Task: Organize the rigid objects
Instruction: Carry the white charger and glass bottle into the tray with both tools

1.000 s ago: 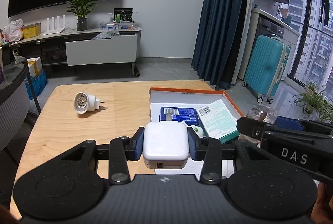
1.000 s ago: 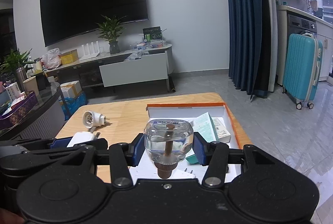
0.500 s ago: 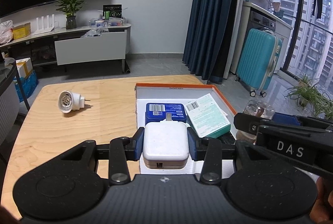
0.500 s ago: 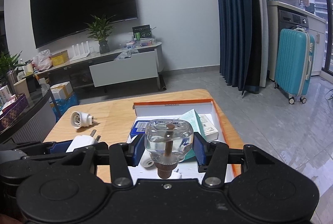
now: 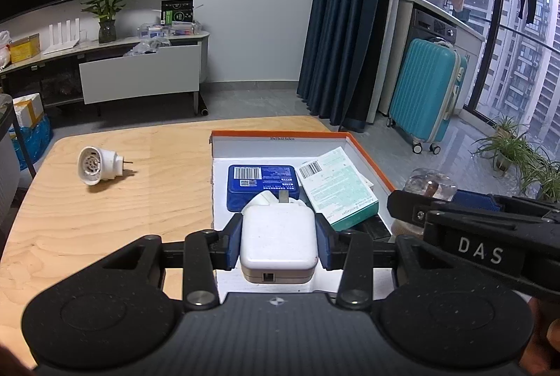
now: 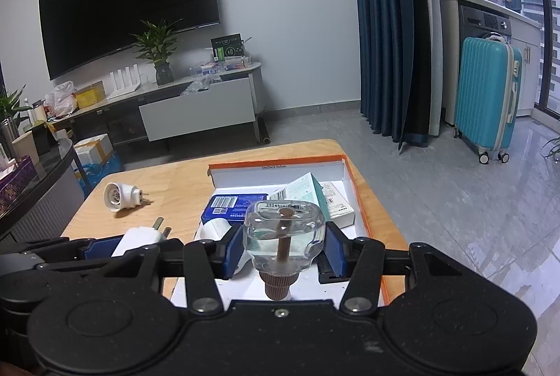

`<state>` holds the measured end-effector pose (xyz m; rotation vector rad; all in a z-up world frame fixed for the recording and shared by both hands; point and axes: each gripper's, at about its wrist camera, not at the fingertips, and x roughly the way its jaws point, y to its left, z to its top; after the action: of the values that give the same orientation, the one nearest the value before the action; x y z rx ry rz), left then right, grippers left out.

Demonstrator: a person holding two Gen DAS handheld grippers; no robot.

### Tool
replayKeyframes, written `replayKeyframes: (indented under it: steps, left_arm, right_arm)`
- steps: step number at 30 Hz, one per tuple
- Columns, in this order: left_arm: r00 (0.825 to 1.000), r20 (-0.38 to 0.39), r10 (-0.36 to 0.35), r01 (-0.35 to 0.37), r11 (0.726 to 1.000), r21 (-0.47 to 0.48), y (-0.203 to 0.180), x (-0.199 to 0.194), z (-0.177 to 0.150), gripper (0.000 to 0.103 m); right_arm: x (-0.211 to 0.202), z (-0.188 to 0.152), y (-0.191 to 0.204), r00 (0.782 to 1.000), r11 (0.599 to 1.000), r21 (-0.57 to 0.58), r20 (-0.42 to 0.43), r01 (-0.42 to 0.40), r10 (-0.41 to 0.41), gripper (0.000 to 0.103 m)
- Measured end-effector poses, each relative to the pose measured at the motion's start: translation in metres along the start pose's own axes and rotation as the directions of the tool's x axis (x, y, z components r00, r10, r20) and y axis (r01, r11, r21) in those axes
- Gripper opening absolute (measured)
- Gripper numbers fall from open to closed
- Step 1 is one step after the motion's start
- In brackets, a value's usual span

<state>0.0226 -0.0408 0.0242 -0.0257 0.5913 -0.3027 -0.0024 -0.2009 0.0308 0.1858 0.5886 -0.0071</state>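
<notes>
Both our grippers are loaded over the orange-rimmed box [image 5: 364,150]: left gripper [image 5: 279,241] clamps the white charger [image 5: 279,238], right gripper [image 6: 284,245] clamps the clear liquid bottle [image 6: 284,231]; white plug [image 5: 99,165] lies on the table [image 5: 105,218].

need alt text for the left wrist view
The left hand-held gripper clamps a white power adapter over an open orange-edged box holding a blue tin and a green-and-white carton. A white plug-in device lies on the wooden table.

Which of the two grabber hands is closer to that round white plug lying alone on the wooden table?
Left. The left gripper, holding the white charger, is nearer the round white plug. The right gripper, holding the clear bottle, is farther right.
</notes>
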Motion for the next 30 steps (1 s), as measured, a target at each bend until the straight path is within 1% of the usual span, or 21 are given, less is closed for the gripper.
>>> replayKeyframes:
  steps: [28,30]
  left_arm:
    - [0.998,-0.057,-0.032,0.032,0.999,0.003,-0.004,0.025,-0.004,0.042]
    - [0.998,-0.062,-0.034,0.034,0.999,-0.002,-0.003,0.028,-0.005,0.042]
  right_arm:
    - [0.033,-0.002,-0.011,0.998,0.999,0.011,-0.051,0.038,-0.037,0.06]
    - [0.035,-0.002,-0.012,0.998,0.999,0.018,-0.052,0.038,-0.037,0.062]
